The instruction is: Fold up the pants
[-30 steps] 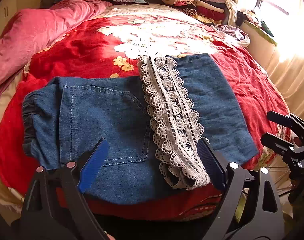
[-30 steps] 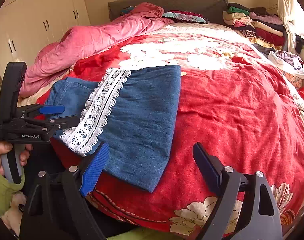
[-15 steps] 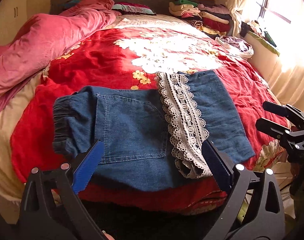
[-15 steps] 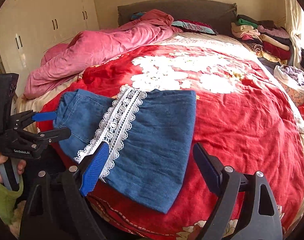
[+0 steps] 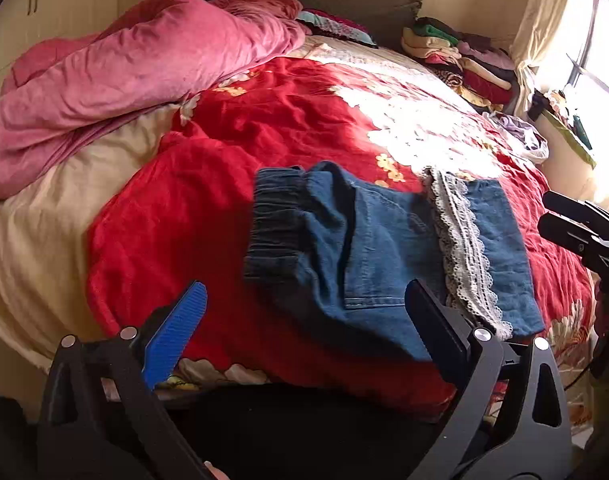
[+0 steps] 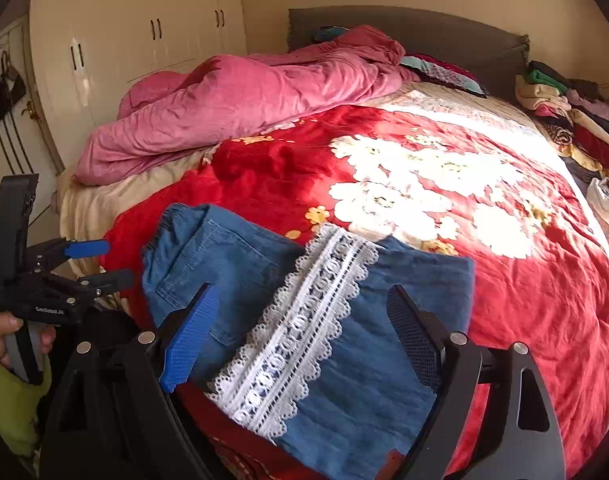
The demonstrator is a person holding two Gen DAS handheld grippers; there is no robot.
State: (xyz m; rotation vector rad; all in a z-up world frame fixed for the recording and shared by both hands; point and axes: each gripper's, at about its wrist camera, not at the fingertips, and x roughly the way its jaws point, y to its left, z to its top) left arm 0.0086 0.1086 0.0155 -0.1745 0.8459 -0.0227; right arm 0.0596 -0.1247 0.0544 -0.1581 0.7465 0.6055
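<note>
Pink duvet [image 6: 240,108] and stacked clothes [image 6: 564,116] flank folded pants [image 6: 344,320].

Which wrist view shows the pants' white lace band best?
The right wrist view: the lace band runs large, sunlit and sharp between the open fingers. The left wrist view shows the band smaller, off to the right, its near end partly behind a finger.

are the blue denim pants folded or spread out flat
Folded. The blue denim pants lie doubled over on the red floral bedspread, the white lace hem band crossing the middle near the back pocket.
</note>
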